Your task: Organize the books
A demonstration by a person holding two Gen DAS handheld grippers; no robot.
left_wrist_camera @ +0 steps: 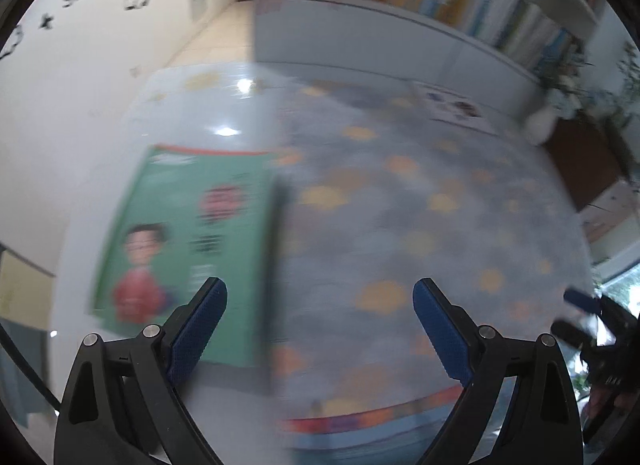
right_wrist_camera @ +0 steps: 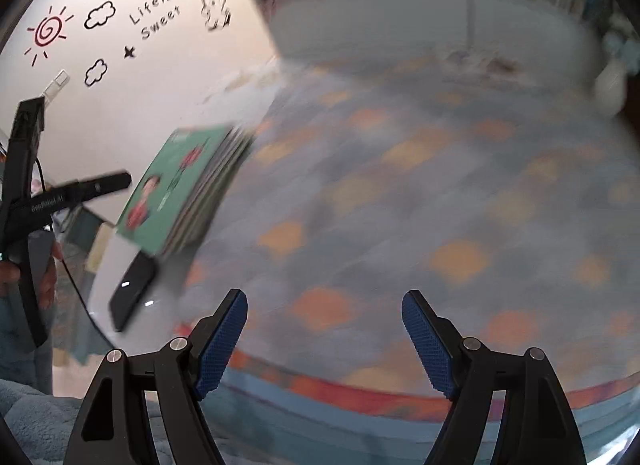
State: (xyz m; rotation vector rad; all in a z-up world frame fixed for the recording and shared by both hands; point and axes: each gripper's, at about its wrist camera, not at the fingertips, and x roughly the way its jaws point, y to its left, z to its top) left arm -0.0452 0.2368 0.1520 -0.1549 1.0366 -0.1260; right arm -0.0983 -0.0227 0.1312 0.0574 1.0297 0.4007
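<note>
A stack of books topped by a green cover with a cartoon child [right_wrist_camera: 172, 193] lies at the left edge of a grey mat with orange blotches [right_wrist_camera: 440, 205]. The left wrist view shows the same green book [left_wrist_camera: 180, 241] ahead and left of my left gripper [left_wrist_camera: 320, 305], which is open and holds nothing. My right gripper [right_wrist_camera: 324, 325] hangs open and bare over the mat, to the right of the stack. A thin white book [left_wrist_camera: 456, 109] lies flat on the mat's far side. Both views are motion-blurred.
A white bookshelf [left_wrist_camera: 500, 21] packed with upright books stands behind the mat. A black phone [right_wrist_camera: 132, 293] lies on the glossy white surface just in front of the stack. A white vase with a plant [left_wrist_camera: 544, 121] stands at the far right. A wall with decals is on the left.
</note>
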